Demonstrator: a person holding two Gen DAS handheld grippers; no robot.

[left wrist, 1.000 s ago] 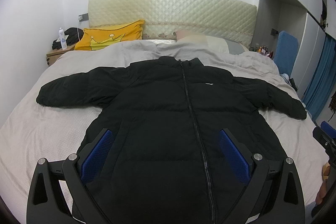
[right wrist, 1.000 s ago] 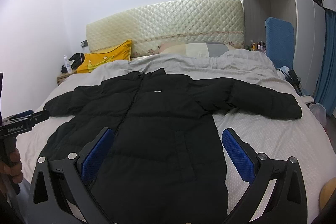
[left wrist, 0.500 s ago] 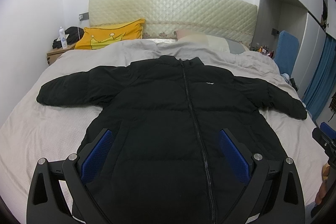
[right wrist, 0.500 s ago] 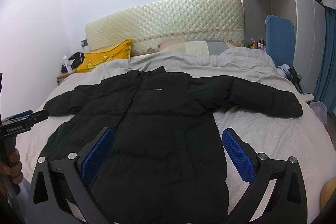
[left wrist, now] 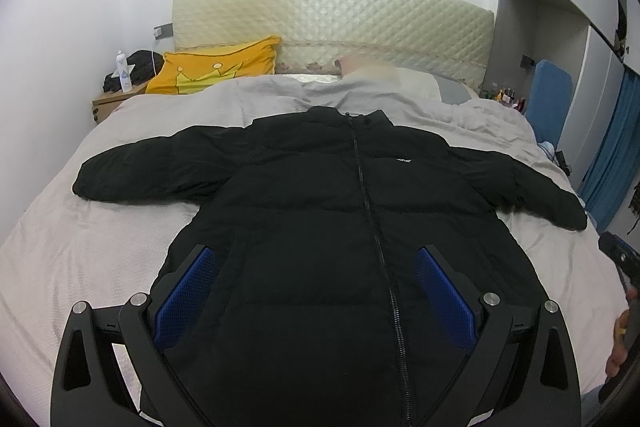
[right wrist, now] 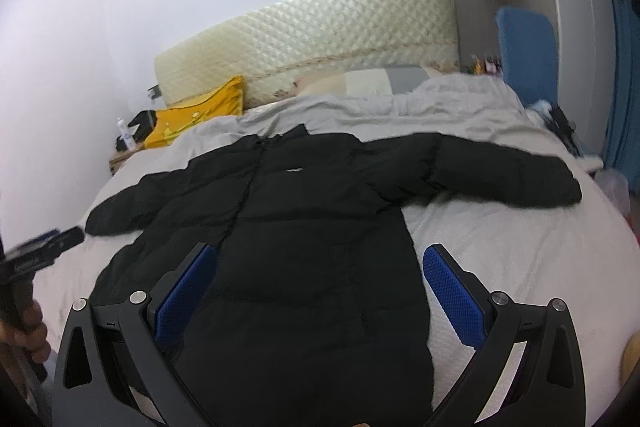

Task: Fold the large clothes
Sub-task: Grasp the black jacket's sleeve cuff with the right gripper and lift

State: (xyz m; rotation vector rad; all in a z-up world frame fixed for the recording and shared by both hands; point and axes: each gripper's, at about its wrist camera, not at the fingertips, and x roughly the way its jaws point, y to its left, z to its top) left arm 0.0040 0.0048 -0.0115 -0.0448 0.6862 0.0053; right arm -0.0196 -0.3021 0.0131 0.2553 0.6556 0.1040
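A black puffer jacket (left wrist: 320,211) lies flat and zipped on the bed, collar toward the headboard, both sleeves spread out sideways. My left gripper (left wrist: 316,255) hovers open above the jacket's lower body, blue pads wide apart, nothing between them. In the right wrist view the same jacket (right wrist: 304,227) fills the middle, its right sleeve (right wrist: 500,171) stretched across the sheet. My right gripper (right wrist: 320,255) is open over the hem's right side, holding nothing. Each gripper shows at the edge of the other's view, held by a hand.
The bed (left wrist: 80,259) has a pale sheet and a grey duvet (left wrist: 440,115) bunched near the quilted headboard (left wrist: 328,15). A yellow pillow (left wrist: 220,67) lies at the back left by a nightstand (left wrist: 112,99). A blue chair (right wrist: 528,55) and wardrobe stand right.
The right wrist view has tilted and swung toward the right, with motion blur; the jacket's right sleeve now sits nearer the centre. The left gripper has barely moved. Both stay open.
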